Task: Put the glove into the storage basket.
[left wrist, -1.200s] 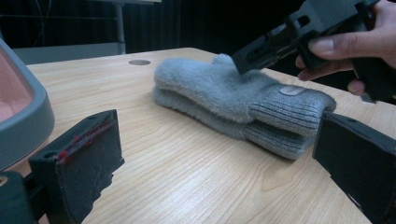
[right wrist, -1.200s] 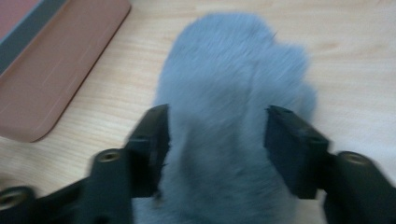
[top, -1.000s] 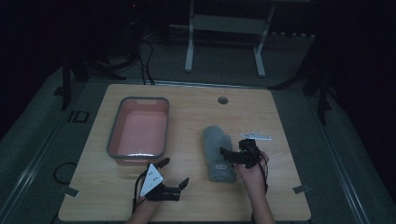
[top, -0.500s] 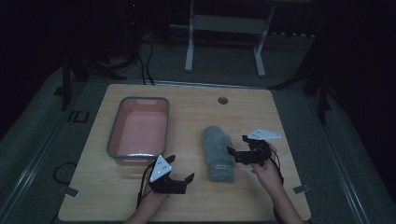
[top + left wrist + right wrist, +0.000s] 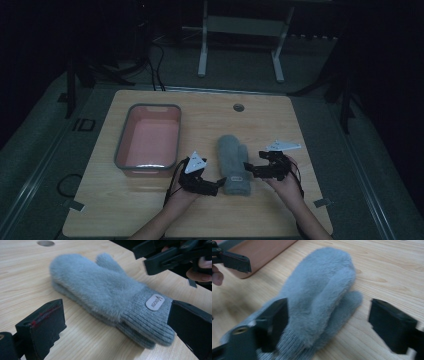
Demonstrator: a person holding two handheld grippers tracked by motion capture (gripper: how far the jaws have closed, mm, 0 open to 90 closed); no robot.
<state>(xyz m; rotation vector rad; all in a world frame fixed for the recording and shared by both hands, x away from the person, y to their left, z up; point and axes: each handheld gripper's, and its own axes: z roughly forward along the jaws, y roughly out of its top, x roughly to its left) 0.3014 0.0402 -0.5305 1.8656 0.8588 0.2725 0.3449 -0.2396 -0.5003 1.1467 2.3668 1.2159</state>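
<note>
Two grippers, left [image 5: 218, 184] and right [image 5: 248, 167], both released, flank grey mitten [image 5: 233, 162]; cuff edge blurred.

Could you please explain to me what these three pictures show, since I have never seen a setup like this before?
There is no robot here: a person holds a hand tool with two black jaws in each hand. The high view looks down on a wooden table, with the left gripper and the right gripper coming in from below. The other two pictures come from small cameras riding on those tools, looking along their jaws.

On the table lie a fluffy grey mitten, which seems to be a stacked pair, and a pink tray with a grey rim. Both grippers are open and hold nothing; they sit on either side of the mitten's knitted cuff.
</note>
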